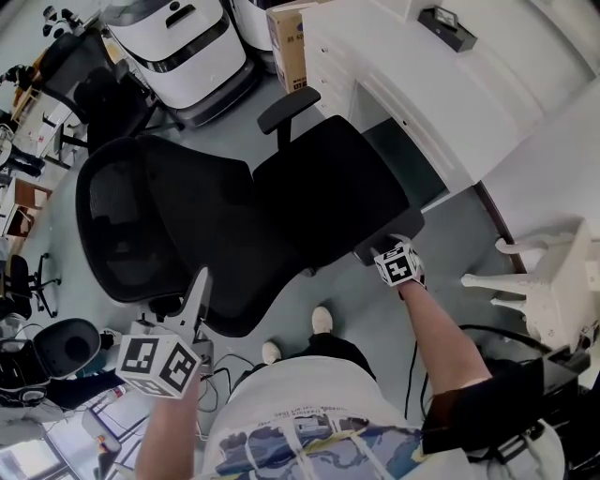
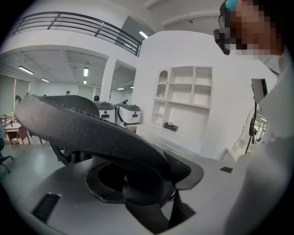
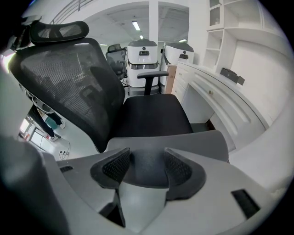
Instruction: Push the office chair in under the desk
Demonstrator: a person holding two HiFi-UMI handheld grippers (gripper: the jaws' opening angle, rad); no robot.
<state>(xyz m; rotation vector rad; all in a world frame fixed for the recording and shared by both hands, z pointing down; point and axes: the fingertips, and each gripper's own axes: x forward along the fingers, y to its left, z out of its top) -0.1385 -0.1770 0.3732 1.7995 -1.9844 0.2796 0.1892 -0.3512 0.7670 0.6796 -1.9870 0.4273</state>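
At the far left the left gripper [image 2: 138,176] reaches up to the office chair [image 1: 281,197] from behind. Its jaws stand wide, and the dark rim of the mesh backrest [image 1: 141,216] runs across the gap between them, close against the right-hand pad [image 2: 178,168]. Whether the pads press on the rim cannot be told. The chair stands on the grey floor [image 1: 450,225] side-on to the person. Its backrest is to the left, and its black seat [image 1: 328,183] points right toward the white desk [image 1: 450,103]. The seat's front edge is just beside the desk's opening and is not under it. Beyond the chair stand two white machines [image 1: 178,42]. Next to them a brown cardboard box [image 1: 289,42] sits against the desk's drawer end; what it holds is hidden. The far armrest [image 1: 286,108] rises near that box. The near armrest [image 1: 380,246] lies at the seat's lower right, and the right gripper [image 3: 144,167] meets its end. Those jaws are also spread wide, with the armrest's rounded end filling the space between the two ribbed pads [image 3: 115,167]. A small black device [image 1: 447,26] rests on the desk top. The left gripper view shows a white wall shelf [image 2: 183,98] above the desk, and the contents of its compartments are too small to tell. At the far right stands a white ornate stand [image 1: 544,281], well apart from the chair.
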